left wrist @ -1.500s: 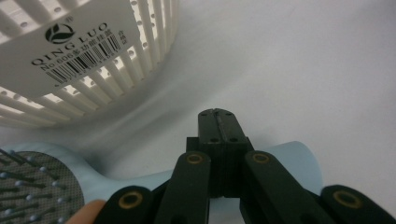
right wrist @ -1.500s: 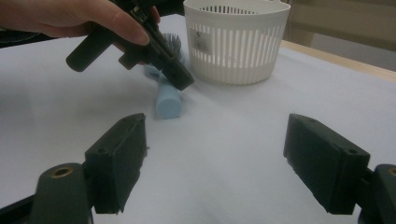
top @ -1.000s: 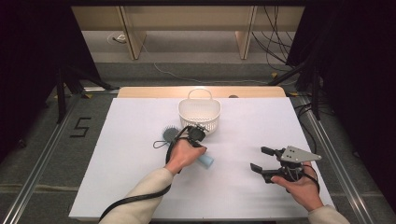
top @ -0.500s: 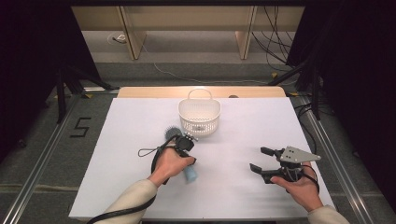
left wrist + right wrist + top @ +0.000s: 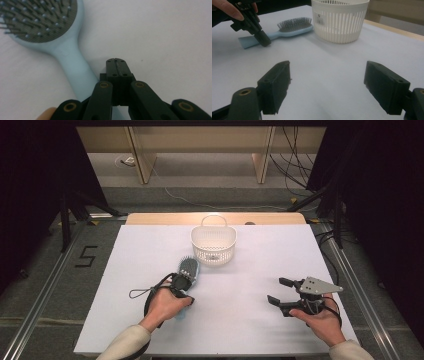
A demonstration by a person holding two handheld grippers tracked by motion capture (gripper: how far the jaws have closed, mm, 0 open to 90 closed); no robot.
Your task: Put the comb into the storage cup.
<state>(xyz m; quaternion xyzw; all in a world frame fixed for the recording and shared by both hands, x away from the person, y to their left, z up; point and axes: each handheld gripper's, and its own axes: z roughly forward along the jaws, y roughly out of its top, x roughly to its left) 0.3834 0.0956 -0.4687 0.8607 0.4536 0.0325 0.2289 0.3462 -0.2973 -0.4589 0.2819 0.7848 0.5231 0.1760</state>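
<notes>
White tabletop point(image 5: 240, 320) spreads under our hands, dark room beyond. We keep our left gripper point(image 5: 116, 65) pressed together, empty, just beside the blue hairbrush point(image 5: 60, 47) handle. Our right gripper point(image 5: 327, 87) is spread wide, holding nothing. Near the brush stands a white basket point(image 5: 213, 245).

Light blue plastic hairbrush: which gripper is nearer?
Left. The left gripper, jaws shut, sits right beside the light blue plastic hairbrush handle. The right gripper, jaws open, is far off across the white table.
</notes>
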